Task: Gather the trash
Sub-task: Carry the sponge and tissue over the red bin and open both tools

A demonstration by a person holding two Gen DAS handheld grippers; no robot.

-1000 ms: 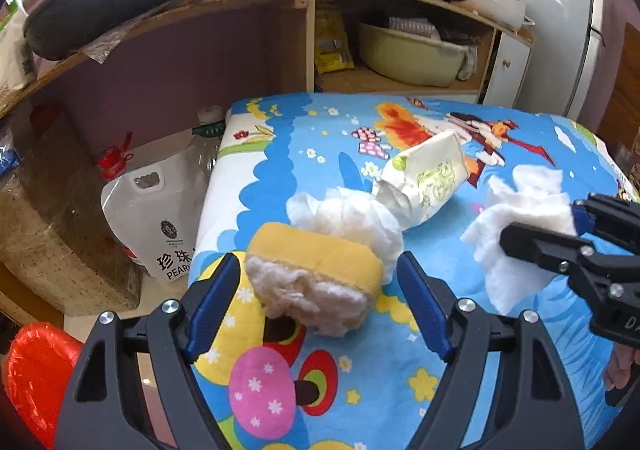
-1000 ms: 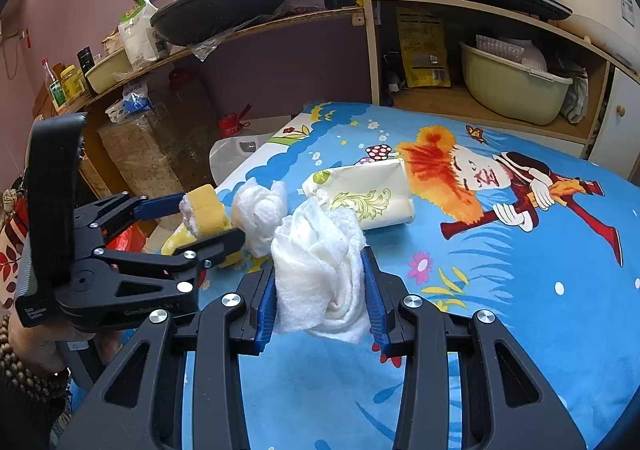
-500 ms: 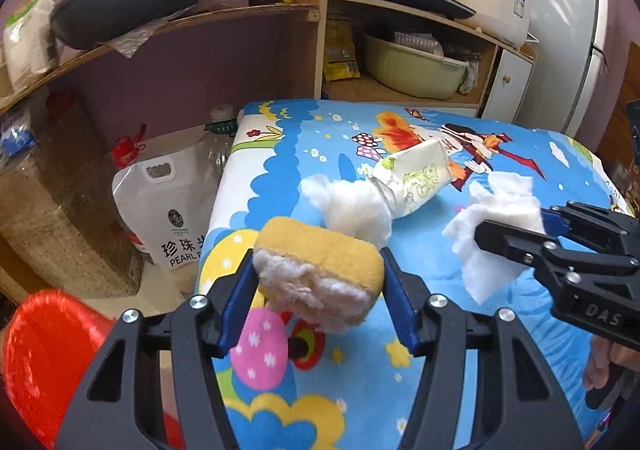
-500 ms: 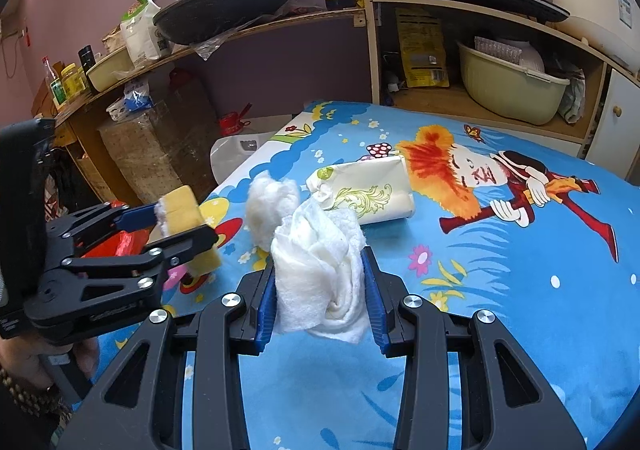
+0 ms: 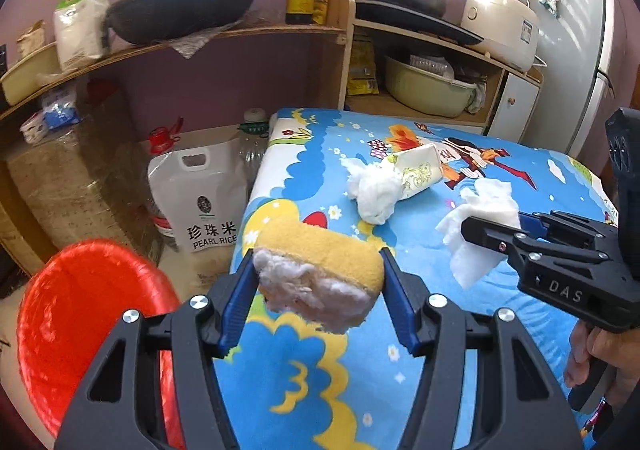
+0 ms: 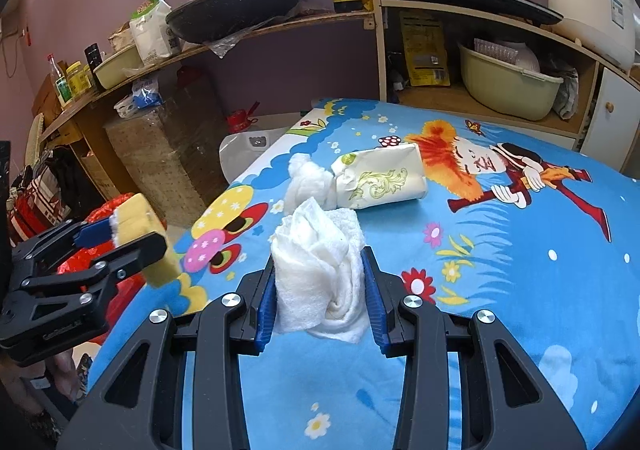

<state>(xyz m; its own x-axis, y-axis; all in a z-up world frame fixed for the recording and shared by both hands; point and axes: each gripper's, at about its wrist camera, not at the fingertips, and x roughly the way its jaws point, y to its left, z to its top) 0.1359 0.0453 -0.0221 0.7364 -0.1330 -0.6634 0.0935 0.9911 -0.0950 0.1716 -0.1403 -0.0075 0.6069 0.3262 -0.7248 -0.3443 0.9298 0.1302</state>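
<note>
My left gripper (image 5: 318, 282) is shut on a yellow sponge with white stuffing (image 5: 320, 270) and holds it in the air at the table's left edge; it also shows in the right wrist view (image 6: 132, 234). My right gripper (image 6: 320, 290) is shut on a crumpled white tissue (image 6: 320, 270), held above the table; the left wrist view shows it too (image 5: 476, 226). A red bin (image 5: 80, 322) stands on the floor to the lower left. A second tissue ball (image 6: 308, 181) and a crushed paper cup (image 6: 384, 177) lie on the table.
The table has a blue cartoon cloth (image 6: 500, 270). A white rice bag (image 5: 204, 201) and a cardboard box (image 5: 60, 189) stand on the floor beside the bin. Shelves behind hold a wok (image 5: 180, 9), a pot, a rice cooker and a basin.
My left gripper closed on the sponge, lifted it and pulled it back left toward the bin. My right gripper kept hold of the tissue and barely moved.
</note>
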